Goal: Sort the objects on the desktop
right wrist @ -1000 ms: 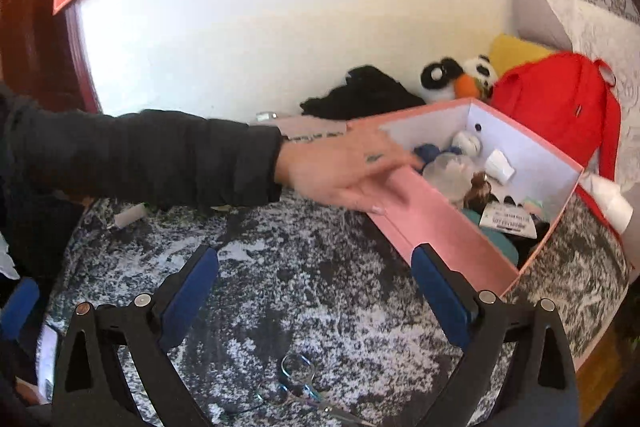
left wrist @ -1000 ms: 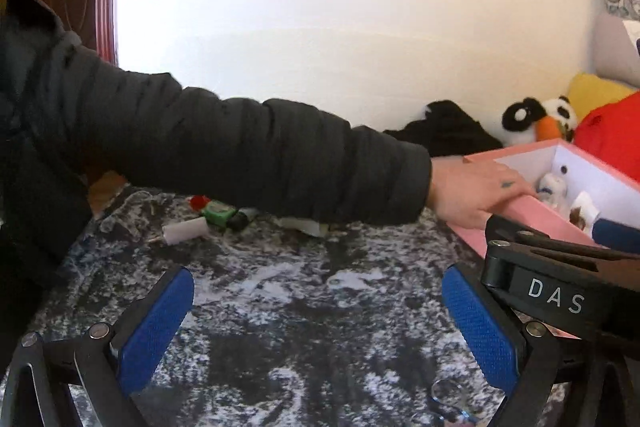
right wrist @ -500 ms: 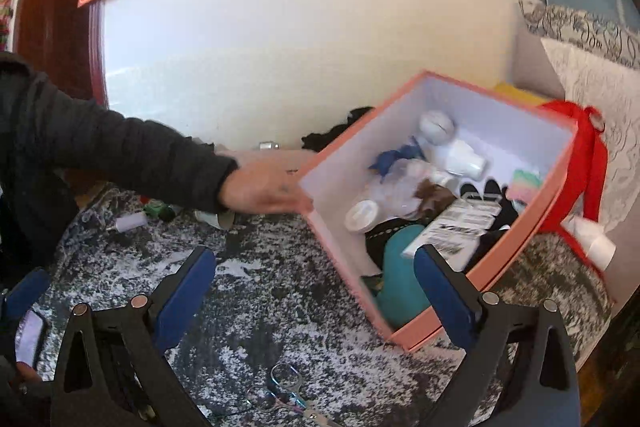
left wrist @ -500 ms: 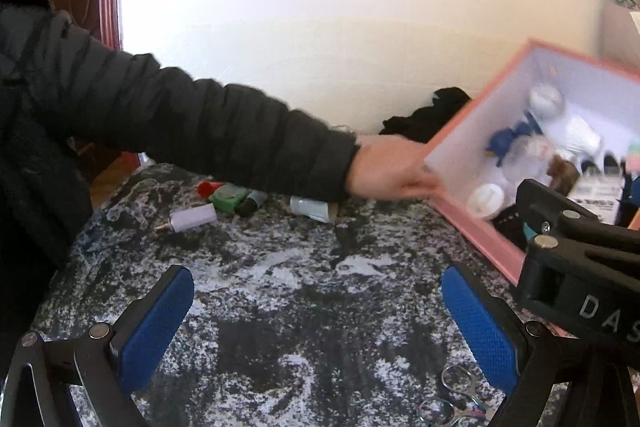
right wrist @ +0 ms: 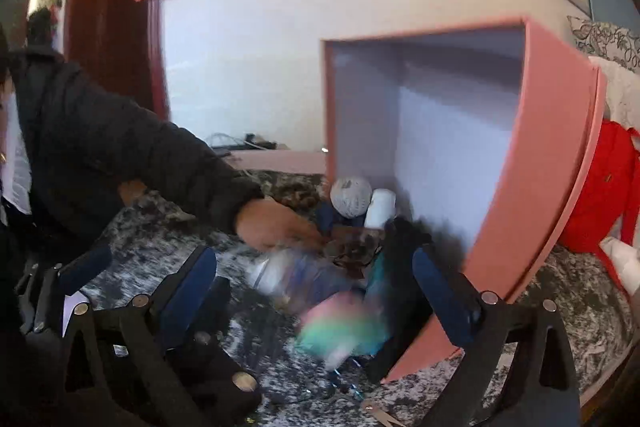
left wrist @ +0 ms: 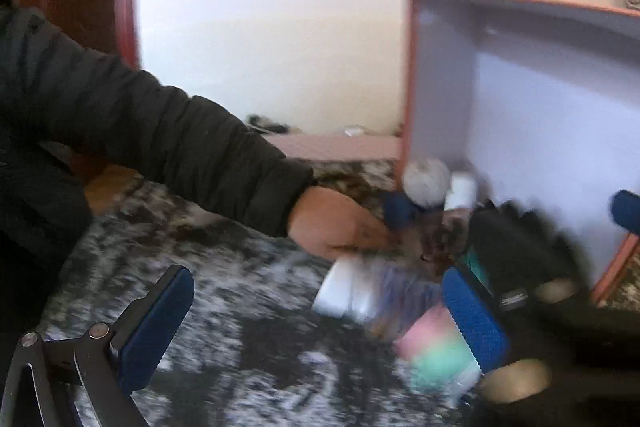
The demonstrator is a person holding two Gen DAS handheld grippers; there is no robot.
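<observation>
A pink box [left wrist: 516,99] [right wrist: 540,155] with a white inside stands tipped on its side, its opening facing me. Its contents spill onto the marbled table [left wrist: 224,307]: a white ball [left wrist: 426,181] [right wrist: 351,195], a white bottle [right wrist: 380,211], a clear bottle with a white cap [left wrist: 352,287] [right wrist: 288,275], a pink and green pack [left wrist: 436,355] [right wrist: 340,323], dark items. A bare hand [left wrist: 340,227] [right wrist: 276,223] in a black sleeve reaches into the pile. My left gripper [left wrist: 316,315] is open and empty. My right gripper [right wrist: 316,291] is open and empty.
A red bag [right wrist: 600,187] lies right of the box. Scissors [right wrist: 376,411] lie on the table at the front. A low pink ledge [left wrist: 340,145] runs along the white wall behind the table. The other gripper's frame shows at left in the right wrist view [right wrist: 60,287].
The hand has tipped the pink box from tilted to fully on its side, and its contents have tumbled out onto the table. Both grippers stay open.
</observation>
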